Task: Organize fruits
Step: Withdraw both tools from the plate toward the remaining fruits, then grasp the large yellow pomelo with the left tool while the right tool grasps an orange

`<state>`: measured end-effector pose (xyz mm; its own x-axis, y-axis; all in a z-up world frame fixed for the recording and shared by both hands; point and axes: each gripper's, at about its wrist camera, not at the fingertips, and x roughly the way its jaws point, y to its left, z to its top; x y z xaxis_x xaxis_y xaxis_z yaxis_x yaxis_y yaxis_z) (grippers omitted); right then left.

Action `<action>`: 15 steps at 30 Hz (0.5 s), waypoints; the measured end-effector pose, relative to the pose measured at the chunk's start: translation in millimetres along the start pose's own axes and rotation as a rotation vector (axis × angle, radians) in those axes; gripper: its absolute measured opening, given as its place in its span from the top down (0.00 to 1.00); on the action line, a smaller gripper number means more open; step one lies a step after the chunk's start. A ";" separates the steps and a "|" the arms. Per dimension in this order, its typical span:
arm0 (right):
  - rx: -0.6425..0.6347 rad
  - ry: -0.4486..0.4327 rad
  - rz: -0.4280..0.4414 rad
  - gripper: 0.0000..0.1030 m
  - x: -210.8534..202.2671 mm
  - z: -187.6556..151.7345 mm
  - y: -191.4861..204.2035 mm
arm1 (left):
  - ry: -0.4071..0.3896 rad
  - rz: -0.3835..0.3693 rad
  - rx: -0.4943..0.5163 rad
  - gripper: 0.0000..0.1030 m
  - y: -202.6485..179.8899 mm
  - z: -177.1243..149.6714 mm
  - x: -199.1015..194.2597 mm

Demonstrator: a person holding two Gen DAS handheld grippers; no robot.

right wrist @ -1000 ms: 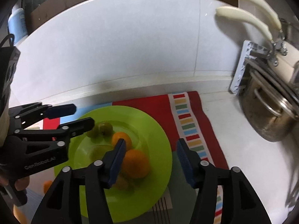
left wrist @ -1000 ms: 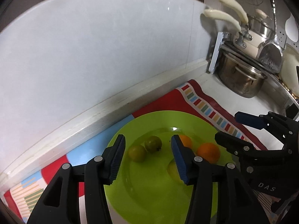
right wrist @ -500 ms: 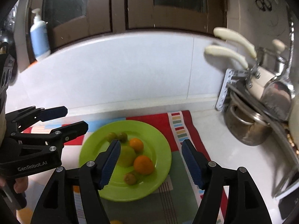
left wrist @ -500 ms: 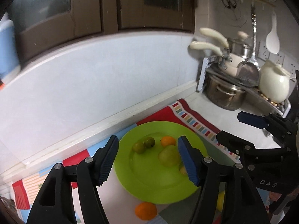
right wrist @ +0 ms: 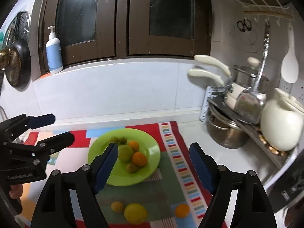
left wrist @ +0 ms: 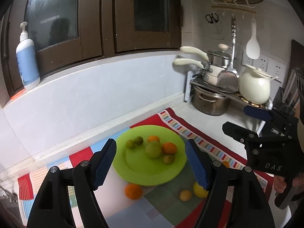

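A lime-green plate (left wrist: 136,172) (right wrist: 152,152) on a colourful mat holds a green apple (left wrist: 153,149) (right wrist: 125,153), two oranges (left wrist: 169,148) (right wrist: 139,159) and several small green fruits. Loose on the mat in front are an orange (left wrist: 133,191), a small yellow fruit (left wrist: 185,195) (right wrist: 117,206), a lemon (right wrist: 135,213) (left wrist: 198,190) and another orange (right wrist: 182,210). My left gripper (left wrist: 151,164) is open and empty, held above the plate's near side; it also shows in the right wrist view (right wrist: 55,126). My right gripper (right wrist: 153,168) is open and empty; it also shows in the left wrist view (left wrist: 241,119).
The patterned mat (right wrist: 171,142) lies on a white counter against a tiled wall. A rack with steel pots (left wrist: 210,100), a white ceramic pot (left wrist: 254,87) and hanging utensils stands at the right. A soap bottle (left wrist: 27,60) sits on the window ledge.
Both grippers have pulled back and up from the plate, so the view is wider. The loose fruits in front of the plate have come into view. Both stay open.
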<state>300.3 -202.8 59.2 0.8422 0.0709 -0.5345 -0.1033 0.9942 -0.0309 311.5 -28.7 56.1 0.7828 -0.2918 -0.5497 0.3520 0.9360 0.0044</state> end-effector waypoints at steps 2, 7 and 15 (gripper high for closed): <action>-0.003 -0.006 -0.006 0.25 -10.0 -4.5 -4.2 | 0.004 -0.011 0.003 0.27 -8.4 -4.1 -4.4; -0.012 -0.010 -0.019 0.25 -29.1 -14.9 -15.4 | 0.031 -0.039 0.007 0.27 -28.8 -15.6 -9.3; -0.025 0.049 -0.017 0.25 -36.5 -41.5 -33.4 | 0.097 -0.086 0.043 0.27 -61.1 -30.1 1.8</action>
<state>251.0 -242.0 44.8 0.8172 0.0489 -0.5743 -0.1027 0.9928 -0.0616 276.0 -80.5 29.7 0.6962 -0.3485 -0.6275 0.4394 0.8982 -0.0113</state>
